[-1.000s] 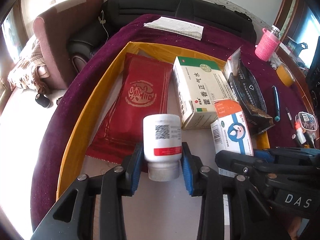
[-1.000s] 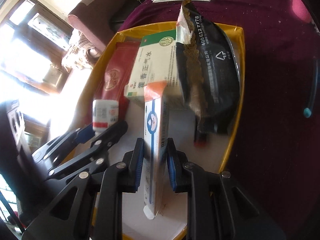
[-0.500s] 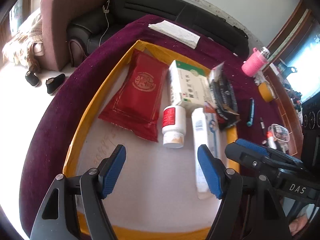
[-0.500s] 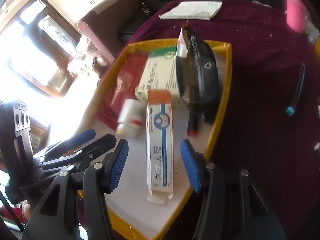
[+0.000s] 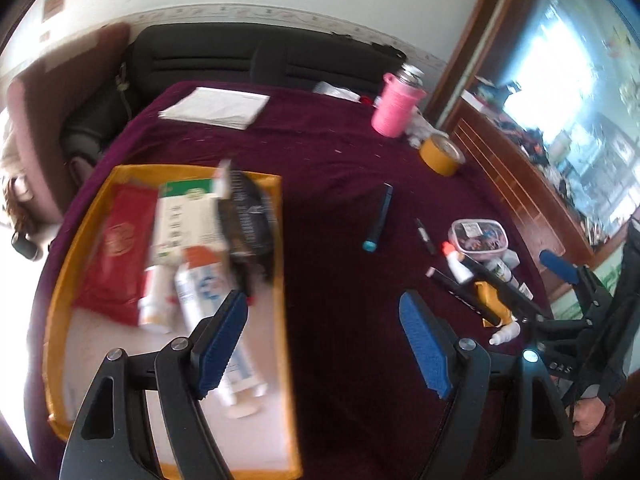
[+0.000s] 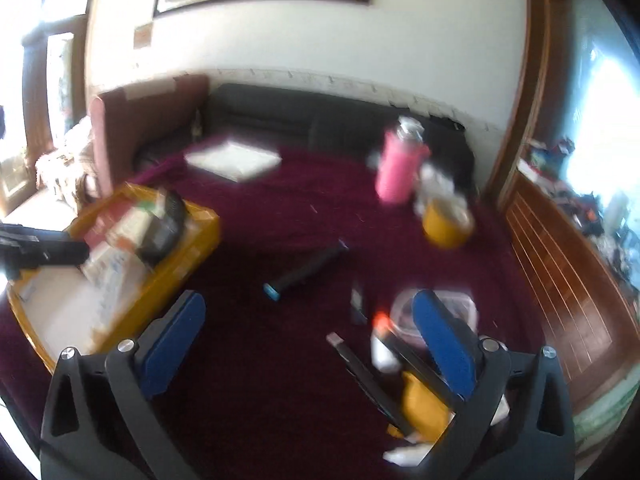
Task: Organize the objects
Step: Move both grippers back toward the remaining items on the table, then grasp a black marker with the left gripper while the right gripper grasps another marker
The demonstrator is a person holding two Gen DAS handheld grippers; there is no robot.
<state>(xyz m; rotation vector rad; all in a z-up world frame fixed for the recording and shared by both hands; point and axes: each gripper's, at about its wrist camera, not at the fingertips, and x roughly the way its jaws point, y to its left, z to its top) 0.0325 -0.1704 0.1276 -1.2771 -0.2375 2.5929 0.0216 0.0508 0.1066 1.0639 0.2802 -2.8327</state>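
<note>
A yellow tray (image 5: 286,276) (image 6: 188,252) at the left holds a red packet (image 5: 116,248), a green-and-white box (image 5: 186,216), a black pouch (image 5: 250,216), a white bottle (image 5: 154,300) and an orange-and-blue box (image 5: 204,292). My left gripper (image 5: 324,340) is open and empty, above the tray's right edge. My right gripper (image 6: 308,344) is open and empty, above the maroon cloth, with small items near its right finger. It also shows in the left wrist view (image 5: 560,268).
On the cloth lie a dark pen with a teal tip (image 5: 378,216) (image 6: 304,270), a clear lidded box (image 5: 478,236), small bottles (image 5: 456,262), a yellow tape roll (image 5: 442,154) (image 6: 446,222), a pink bottle (image 5: 394,106) (image 6: 398,168) and folded paper (image 5: 216,108). A black sofa (image 5: 256,60) stands behind.
Both grippers let go of the white bottle and the orange-and-blue box, which now lie in the tray. Both have pulled back, risen and swung right toward the cloth.
</note>
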